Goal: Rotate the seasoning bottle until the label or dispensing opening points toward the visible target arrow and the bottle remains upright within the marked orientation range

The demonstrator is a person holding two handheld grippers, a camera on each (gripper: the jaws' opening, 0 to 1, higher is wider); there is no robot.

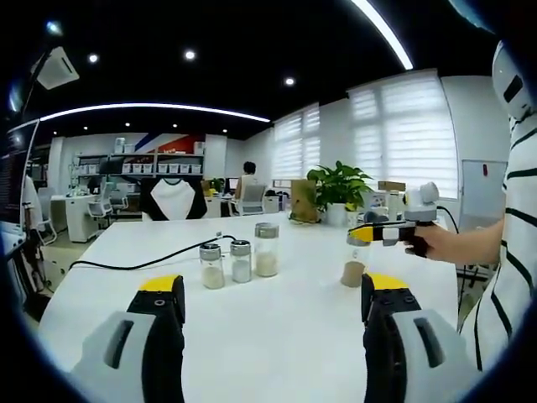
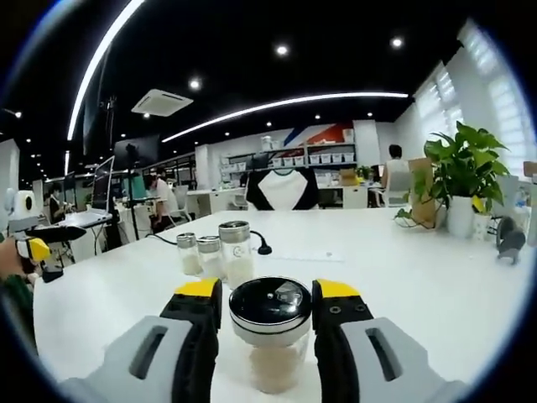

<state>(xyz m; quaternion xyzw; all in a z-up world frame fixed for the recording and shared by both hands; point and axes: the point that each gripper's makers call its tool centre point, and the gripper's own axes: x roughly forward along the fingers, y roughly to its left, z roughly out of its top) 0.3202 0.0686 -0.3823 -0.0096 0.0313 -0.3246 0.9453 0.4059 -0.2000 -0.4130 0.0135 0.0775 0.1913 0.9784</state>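
Bottle (image 2: pixel 271 336) in right claw (image 2: pixel 271 315) (upright).

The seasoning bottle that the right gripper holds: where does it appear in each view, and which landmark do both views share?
Left gripper view: the seasoning bottle stands right of centre on the white table, with the right gripper around its lid.
Right gripper view: the bottle is at bottom centre, between the jaws of the right gripper.
Shared landmark: the three small jars, left of centre in both views.

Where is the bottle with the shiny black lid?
In the right gripper view the bottle sits between the right gripper jaws, in front of three jars.
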